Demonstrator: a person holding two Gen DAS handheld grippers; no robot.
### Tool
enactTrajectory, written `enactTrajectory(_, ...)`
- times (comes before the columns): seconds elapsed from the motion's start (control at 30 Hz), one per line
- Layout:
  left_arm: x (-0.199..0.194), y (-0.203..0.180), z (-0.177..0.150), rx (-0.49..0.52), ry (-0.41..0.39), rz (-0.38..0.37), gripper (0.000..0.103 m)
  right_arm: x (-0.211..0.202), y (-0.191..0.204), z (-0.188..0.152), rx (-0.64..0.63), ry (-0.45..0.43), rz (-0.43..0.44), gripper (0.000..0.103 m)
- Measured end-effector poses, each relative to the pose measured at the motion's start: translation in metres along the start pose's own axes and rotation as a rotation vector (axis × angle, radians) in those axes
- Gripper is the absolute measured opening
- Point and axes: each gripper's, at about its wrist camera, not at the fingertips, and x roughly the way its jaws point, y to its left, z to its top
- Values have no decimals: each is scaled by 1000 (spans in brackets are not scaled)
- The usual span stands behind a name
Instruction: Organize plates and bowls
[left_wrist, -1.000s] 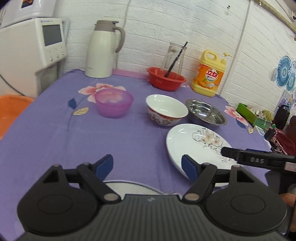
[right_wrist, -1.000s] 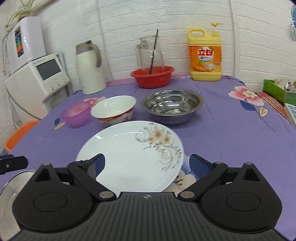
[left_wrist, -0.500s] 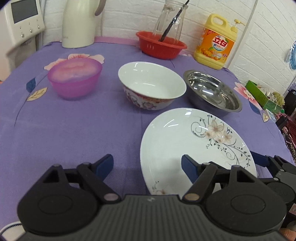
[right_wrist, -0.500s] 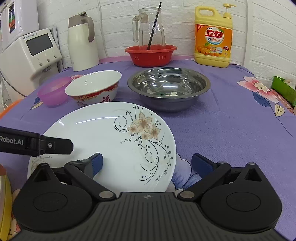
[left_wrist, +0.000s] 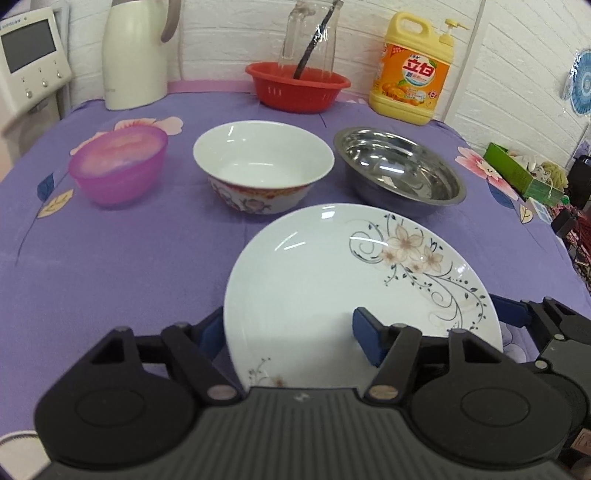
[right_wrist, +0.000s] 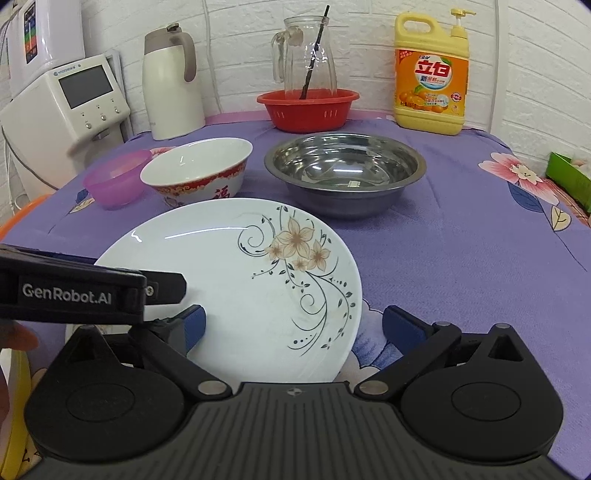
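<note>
A white plate with a flower print (left_wrist: 332, 280) (right_wrist: 236, 280) lies on the purple tablecloth, nearest me. My left gripper (left_wrist: 290, 338) is open and straddles the plate's near left rim: one finger outside the rim, the other over the plate. My right gripper (right_wrist: 293, 326) is open and straddles the plate's near right rim. Behind the plate stand a pink plastic bowl (left_wrist: 118, 170) (right_wrist: 114, 182), a white porcelain bowl (left_wrist: 264, 170) (right_wrist: 195, 170) and a steel bowl (left_wrist: 399, 170) (right_wrist: 345, 173) in a row.
At the back stand a white thermos jug (left_wrist: 135, 51), a red basket (left_wrist: 297, 86) holding a glass pitcher (right_wrist: 304, 57), and a yellow detergent bottle (left_wrist: 412, 70). A white appliance (right_wrist: 66, 103) is at the left. A green box (left_wrist: 517, 173) sits at the right edge.
Both grippers have moved forward and down toward the flowered plate, which now lies between each gripper's fingers. The left gripper also swung right. Both stayed open.
</note>
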Motion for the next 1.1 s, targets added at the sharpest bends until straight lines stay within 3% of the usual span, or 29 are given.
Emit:
enactTrajectory(0.23, -4, -1, -1, -1, 5, 18, 50, -4, 14, -2, -30, -14, 34, 103)
enactTrajectory(0.5, -32, -1, 0, 7, -53, 1, 49, -24, 18, 2, -1, -54, 29, 103)
enactTrajectory(0.8, -92, 14, -18, -11, -161, -14, 49, -70, 49, 2, -44, -144, 1, 103)
enactTrajectory(1.1, -161, 67, -57, -61, -238, 60, 49, -104, 115, -7, -123, -196, 83, 103)
